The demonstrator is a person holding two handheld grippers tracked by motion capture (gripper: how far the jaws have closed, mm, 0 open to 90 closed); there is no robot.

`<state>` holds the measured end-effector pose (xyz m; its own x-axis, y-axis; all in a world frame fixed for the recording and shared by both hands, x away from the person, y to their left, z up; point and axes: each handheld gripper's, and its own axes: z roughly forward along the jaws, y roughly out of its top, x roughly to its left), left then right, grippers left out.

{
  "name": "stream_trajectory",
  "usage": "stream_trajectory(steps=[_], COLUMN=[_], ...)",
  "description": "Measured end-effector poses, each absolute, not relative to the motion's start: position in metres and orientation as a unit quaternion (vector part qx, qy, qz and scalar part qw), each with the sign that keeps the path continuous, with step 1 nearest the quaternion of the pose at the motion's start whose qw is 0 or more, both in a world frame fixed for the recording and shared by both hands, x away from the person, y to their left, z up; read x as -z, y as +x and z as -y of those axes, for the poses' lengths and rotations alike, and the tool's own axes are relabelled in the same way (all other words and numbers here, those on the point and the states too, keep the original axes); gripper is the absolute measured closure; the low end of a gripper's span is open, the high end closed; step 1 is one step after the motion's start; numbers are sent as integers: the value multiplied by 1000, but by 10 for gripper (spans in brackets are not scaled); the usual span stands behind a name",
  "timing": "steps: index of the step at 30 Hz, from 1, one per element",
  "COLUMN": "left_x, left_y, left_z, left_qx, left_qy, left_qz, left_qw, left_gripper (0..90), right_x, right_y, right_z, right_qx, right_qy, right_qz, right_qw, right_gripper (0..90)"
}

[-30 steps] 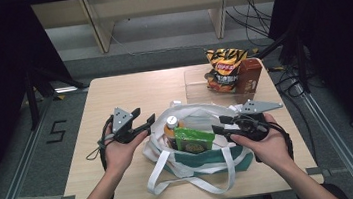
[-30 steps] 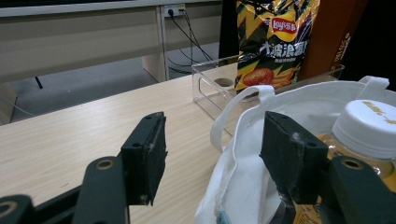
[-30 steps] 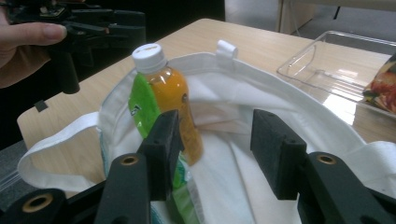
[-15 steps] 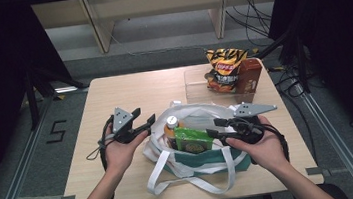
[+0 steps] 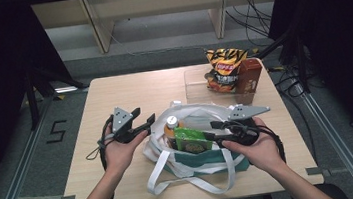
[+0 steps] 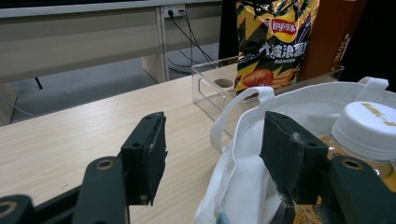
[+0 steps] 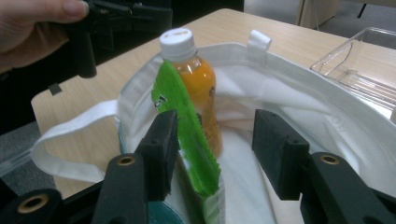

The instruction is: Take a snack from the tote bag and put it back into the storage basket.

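Observation:
A white tote bag (image 5: 201, 109) with a teal base lies open at the table's middle. In it stand an orange juice bottle (image 5: 171, 125) with a white cap and a green packet (image 5: 189, 141). My right gripper (image 5: 209, 130) reaches in from the right. In the right gripper view the green packet (image 7: 187, 126) sits between the jaws of the right gripper (image 7: 215, 121), against the left pad, with a gap to the other. These jaws have just been closing a little. My left gripper (image 5: 145, 115) stands open at the bag's left rim (image 6: 299, 107), with the left gripper (image 6: 215, 140) astride the fabric without pinching it.
A clear plastic tray (image 5: 195, 84) at the back right holds a chips bag (image 5: 224, 69) and a brown box (image 5: 248, 75). The bag's long white handles (image 5: 189, 186) trail toward the front edge. Bare wood lies to the left and behind the bag.
The right hand has shifted only slightly beside the green packet. The left gripper has kept still at the bag's rim.

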<state>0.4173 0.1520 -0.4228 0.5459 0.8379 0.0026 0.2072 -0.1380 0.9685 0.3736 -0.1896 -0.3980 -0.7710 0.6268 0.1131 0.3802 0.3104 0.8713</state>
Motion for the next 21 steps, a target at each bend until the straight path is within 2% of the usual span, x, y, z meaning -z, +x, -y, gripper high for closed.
stream_trajectory(steps=[5, 10, 11, 18, 21], left_x=[423, 423, 422, 423, 423], left_y=[417, 418, 418, 417, 417], left_z=[-152, -153, -153, -151, -152], left_qx=[-292, -291, -291, -291, -292], left_qy=[693, 693, 692, 696, 696], left_qz=[-378, -379, -379, -374, -375], left_qw=[540, 540, 541, 540, 539], left_gripper=[397, 395, 396, 396, 397], right_x=[404, 407, 407, 407, 407], right_y=[375, 377, 376, 375, 374], right_z=[183, 180, 179, 177, 176], right_qx=[-484, -477, -476, -471, -470], right_qy=[330, 318, 321, 303, 309], right_qz=[-804, -809, -811, -820, -820], right_qw=[103, 126, 117, 120, 107], right_gripper=[546, 550, 558, 658, 709])
